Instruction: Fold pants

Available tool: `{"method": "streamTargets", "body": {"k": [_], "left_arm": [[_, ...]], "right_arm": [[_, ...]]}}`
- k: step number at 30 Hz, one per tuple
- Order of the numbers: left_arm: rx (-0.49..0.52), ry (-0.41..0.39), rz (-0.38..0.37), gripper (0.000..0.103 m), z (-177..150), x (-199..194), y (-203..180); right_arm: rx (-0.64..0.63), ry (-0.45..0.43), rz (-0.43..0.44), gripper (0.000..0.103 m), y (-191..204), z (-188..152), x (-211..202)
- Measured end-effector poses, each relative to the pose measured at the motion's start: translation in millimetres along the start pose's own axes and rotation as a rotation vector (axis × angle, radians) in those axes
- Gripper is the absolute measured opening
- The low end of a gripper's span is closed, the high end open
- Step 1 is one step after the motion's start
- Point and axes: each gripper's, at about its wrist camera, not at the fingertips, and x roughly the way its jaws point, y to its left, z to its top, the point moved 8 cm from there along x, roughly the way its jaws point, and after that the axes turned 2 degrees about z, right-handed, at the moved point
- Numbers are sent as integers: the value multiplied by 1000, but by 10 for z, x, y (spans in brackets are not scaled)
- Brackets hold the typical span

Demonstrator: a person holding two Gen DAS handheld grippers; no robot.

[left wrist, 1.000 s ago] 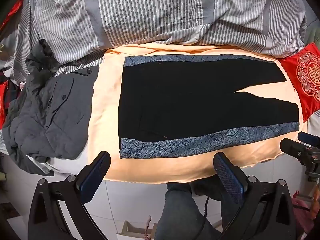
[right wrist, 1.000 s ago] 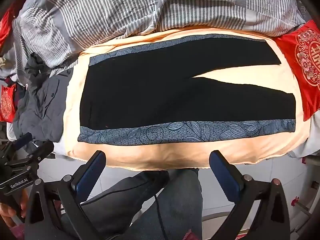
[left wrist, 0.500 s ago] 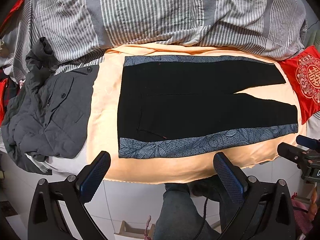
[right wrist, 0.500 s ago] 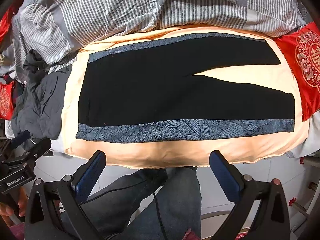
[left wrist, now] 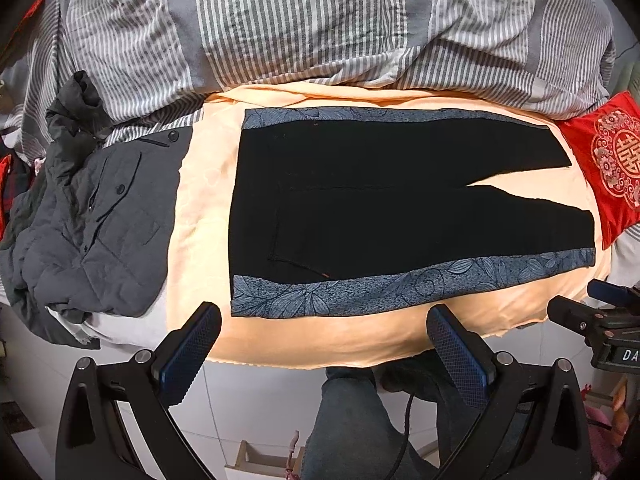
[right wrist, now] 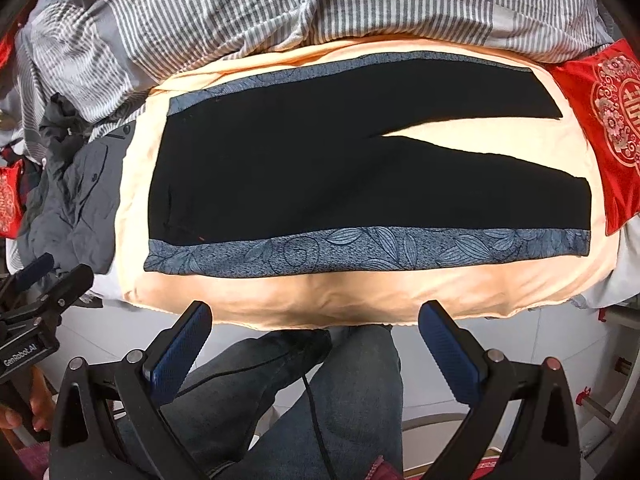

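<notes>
Black pants (left wrist: 380,208) (right wrist: 320,168) with blue leaf-patterned side stripes lie flat on a peach sheet (left wrist: 200,208) (right wrist: 400,292), waist at the left, the two legs splayed apart at the right. My left gripper (left wrist: 324,344) hangs open above the bed's near edge, short of the waist corner, holding nothing. The right gripper (right wrist: 316,340) is open too, off the near edge below the middle of the near leg. In each view the other gripper shows at the side, the right one (left wrist: 600,320) and the left one (right wrist: 36,300).
A dark grey quilted jacket (left wrist: 88,216) (right wrist: 76,196) lies bunched left of the pants. A grey striped duvet (left wrist: 320,20) (right wrist: 320,0) is piled behind. A red embroidered cushion (left wrist: 608,160) (right wrist: 612,120) sits by the leg ends. A person's jeans-clad legs (right wrist: 320,400) stand at the bed's edge over white tiles.
Both grippers have edged slightly toward the bed and to the left, so the pants sit a little lower and larger in view. The pants have not moved; both grippers stay open.
</notes>
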Motion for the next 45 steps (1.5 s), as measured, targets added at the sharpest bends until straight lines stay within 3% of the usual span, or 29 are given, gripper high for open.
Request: {"method": "streamTargets", "body": {"k": [16, 23, 27, 32, 38, 41, 43, 45], "left_arm": [[-20, 98, 23, 103, -102, 226, -73], [-26, 104, 25, 103, -128, 286, -62], [-63, 91, -13, 103, -88, 314, -6], [-142, 82, -48, 103, -111, 513, 150], [-193, 148, -77, 103, -378, 1081, 244], [-239, 173, -115, 103, -488, 1336, 232], [-277, 187, -146, 103, -535, 1499, 228], [-302, 186, -173, 103, -571, 1663, 219]], "right_arm": [[31, 90, 11, 103, -147, -79, 175], [16, 104, 10, 103, -108, -79, 215], [24, 92, 37, 103, -80, -61, 215], [96, 92, 178, 103, -65, -4, 355], [367, 151, 450, 102, -190, -101, 1056], [454, 150, 543, 95, -225, -190, 1450], [475, 151, 568, 86, -219, -244, 1634], [496, 152, 604, 83, -243, -304, 1846]]}}
